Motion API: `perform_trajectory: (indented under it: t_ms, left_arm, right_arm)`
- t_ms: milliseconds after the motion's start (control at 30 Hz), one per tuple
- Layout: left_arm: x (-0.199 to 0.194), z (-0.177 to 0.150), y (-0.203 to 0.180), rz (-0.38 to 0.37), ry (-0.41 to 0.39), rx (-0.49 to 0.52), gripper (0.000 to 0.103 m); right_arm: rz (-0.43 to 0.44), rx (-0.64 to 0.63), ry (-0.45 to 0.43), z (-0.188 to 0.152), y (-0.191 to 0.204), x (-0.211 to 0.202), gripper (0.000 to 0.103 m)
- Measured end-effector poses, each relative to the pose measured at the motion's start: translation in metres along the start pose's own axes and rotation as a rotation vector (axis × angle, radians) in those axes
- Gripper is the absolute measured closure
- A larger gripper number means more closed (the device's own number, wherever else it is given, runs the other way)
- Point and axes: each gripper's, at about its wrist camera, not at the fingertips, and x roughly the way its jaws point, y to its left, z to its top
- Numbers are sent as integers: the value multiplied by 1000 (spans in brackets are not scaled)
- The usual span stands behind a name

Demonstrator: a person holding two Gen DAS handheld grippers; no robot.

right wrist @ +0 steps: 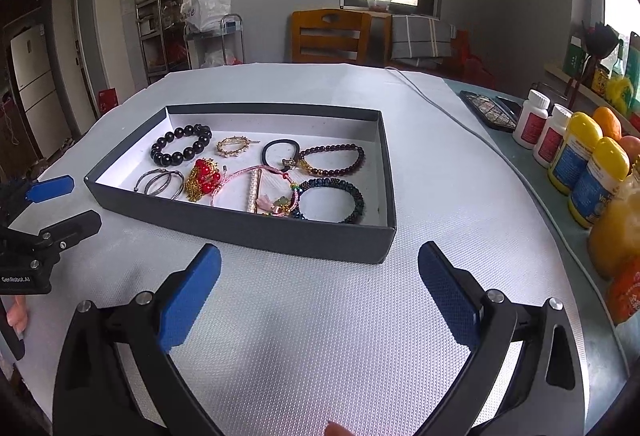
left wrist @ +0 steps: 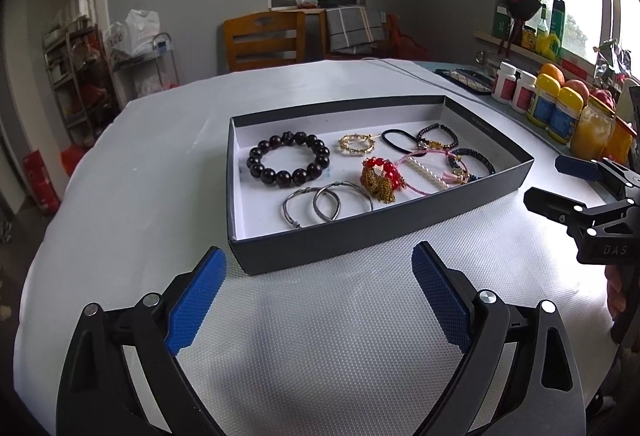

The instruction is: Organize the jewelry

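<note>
A shallow black box with a white floor sits on the table and holds several jewelry pieces. Among them are a dark bead bracelet, silver bangles, a red and gold piece, a gold ring-shaped piece and a black hair tie. My left gripper is open and empty in front of the box. My right gripper is open and empty, also in front of the box; it shows at the right of the left wrist view.
The table has a white textured mat. Bottles and jars stand along the right edge, with a dark tray and a grey cable. A wooden chair stands behind the table.
</note>
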Motion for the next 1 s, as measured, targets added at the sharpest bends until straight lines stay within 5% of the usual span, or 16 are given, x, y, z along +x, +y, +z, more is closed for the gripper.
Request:
perform_trajectory:
  t_ms: [1000]
  left_arm:
    - [0,0,1,2,-2,0,7]
  right_arm:
    - [-19,1,-10,0,-1,-1,6]
